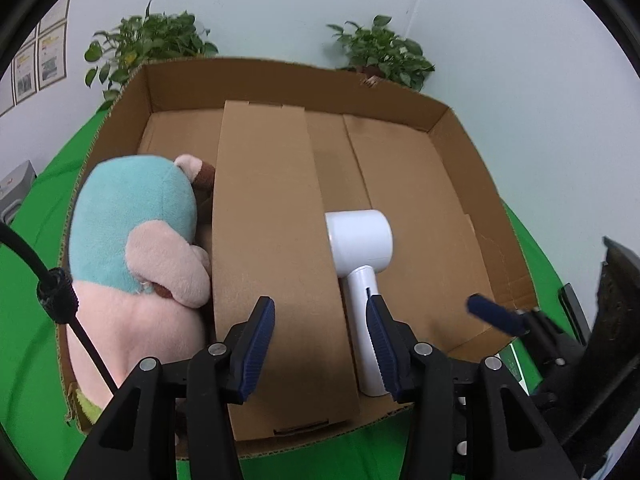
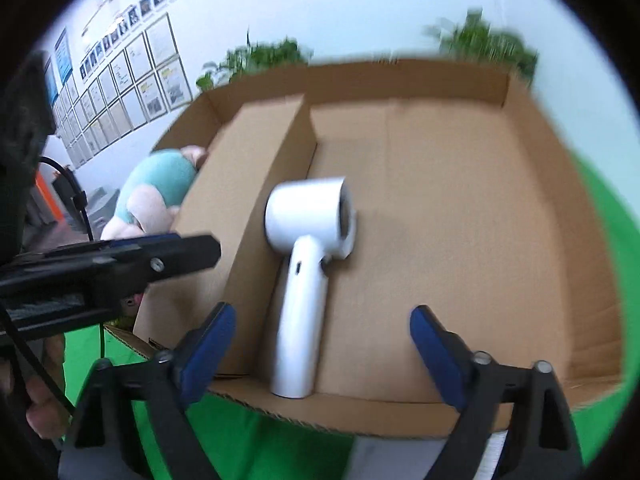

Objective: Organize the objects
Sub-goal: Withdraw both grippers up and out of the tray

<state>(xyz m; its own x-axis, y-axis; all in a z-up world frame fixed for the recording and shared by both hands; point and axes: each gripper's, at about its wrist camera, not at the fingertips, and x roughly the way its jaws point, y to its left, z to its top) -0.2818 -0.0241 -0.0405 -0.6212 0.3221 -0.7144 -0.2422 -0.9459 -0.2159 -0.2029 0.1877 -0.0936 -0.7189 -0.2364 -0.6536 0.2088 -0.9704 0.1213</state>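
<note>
An open cardboard box [image 1: 486,200] [image 2: 560,208] sits on a green cloth, split by a tall cardboard divider [image 1: 272,220] [image 2: 240,168]. A teal and pink plush toy [image 1: 136,220] [image 2: 160,184] fills the left compartment. A white hair dryer [image 1: 360,240] [image 2: 308,216] lies in the right compartment, its handle toward the near wall. My left gripper [image 1: 320,344] [image 2: 200,250] hovers open over the divider's near end, pressing on nothing. My right gripper [image 2: 322,314] stands wide open above the dryer's handle without touching it. One of its fingers [image 1: 494,314] shows in the left wrist view.
Two potted plants [image 1: 148,44] [image 1: 380,52] stand behind the box against a pale wall. Framed papers [image 2: 132,80] hang on the left wall. A black cable [image 1: 60,300] runs past the plush toy. A person's hand [image 2: 44,412] is at the lower left.
</note>
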